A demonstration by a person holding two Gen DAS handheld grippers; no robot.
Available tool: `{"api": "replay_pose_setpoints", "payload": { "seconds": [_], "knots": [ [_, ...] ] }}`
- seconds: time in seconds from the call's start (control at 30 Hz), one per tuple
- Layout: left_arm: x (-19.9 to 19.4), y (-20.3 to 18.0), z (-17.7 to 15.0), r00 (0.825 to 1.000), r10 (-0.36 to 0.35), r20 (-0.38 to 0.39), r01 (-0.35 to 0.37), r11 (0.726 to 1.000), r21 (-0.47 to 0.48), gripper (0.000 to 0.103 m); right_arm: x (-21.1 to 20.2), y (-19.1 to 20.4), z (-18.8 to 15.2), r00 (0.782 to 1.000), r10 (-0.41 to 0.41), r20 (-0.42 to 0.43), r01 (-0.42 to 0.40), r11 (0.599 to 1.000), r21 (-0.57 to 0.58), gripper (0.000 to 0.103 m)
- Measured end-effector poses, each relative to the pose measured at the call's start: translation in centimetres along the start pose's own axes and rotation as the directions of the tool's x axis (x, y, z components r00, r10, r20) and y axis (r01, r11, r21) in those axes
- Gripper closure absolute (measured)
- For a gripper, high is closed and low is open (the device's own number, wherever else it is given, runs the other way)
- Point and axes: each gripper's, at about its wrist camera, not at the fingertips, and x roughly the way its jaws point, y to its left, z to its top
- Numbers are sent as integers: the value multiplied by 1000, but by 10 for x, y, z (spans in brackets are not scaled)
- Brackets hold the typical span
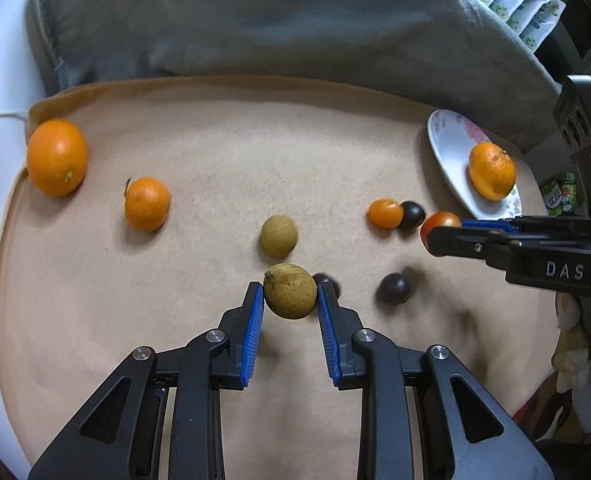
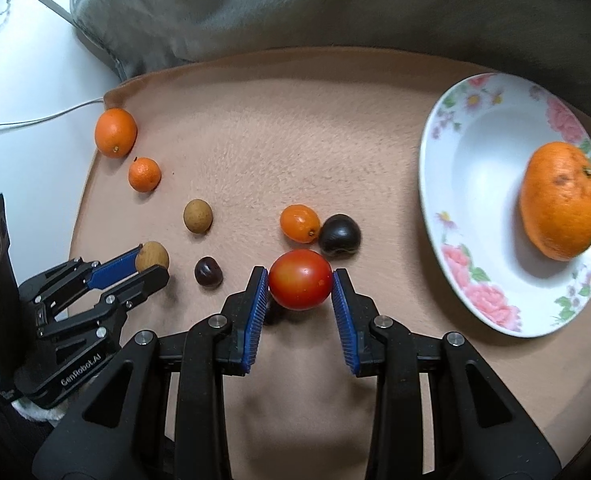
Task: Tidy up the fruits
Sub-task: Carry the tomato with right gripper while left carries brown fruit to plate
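My left gripper (image 1: 290,298) pinches a tan longan (image 1: 290,290); my right gripper (image 2: 300,280) is clamped on a red tomato (image 2: 300,279). Left of the floral plate (image 2: 475,128), which holds a mandarin (image 2: 561,200), a kumquat (image 2: 299,223) touches a dark fruit (image 2: 339,235), crowding the tomato's far side.

Tan longan (image 1: 290,291) and red tomato (image 2: 300,279) clamped aloft — mandarin (image 2: 561,200) on plate (image 2: 479,216).

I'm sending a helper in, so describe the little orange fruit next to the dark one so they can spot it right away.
Start at the flowered plate on the tan cloth. Just left of its rim lie an oval orange fruit and a dark round fruit, touching. It is the smallest orange one, glossy and egg-shaped, unlike the rounder, larger orange fruits farther left.
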Motion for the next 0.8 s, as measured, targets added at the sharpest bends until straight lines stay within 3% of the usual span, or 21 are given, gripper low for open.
{"api": "replay_pose_setpoints", "payload": {
  "seconds": [0.37,0.8],
  "knots": [
    [5,-45,28,998,-52,25,50,995,83,77,-39,-33,-14,995,-70,77,68,998,17,69],
    [23,-99,58,994,-108,11,104,979,175,77,-69,-85,-30,986,-129,101,120,989,90,69]
  ]
}}
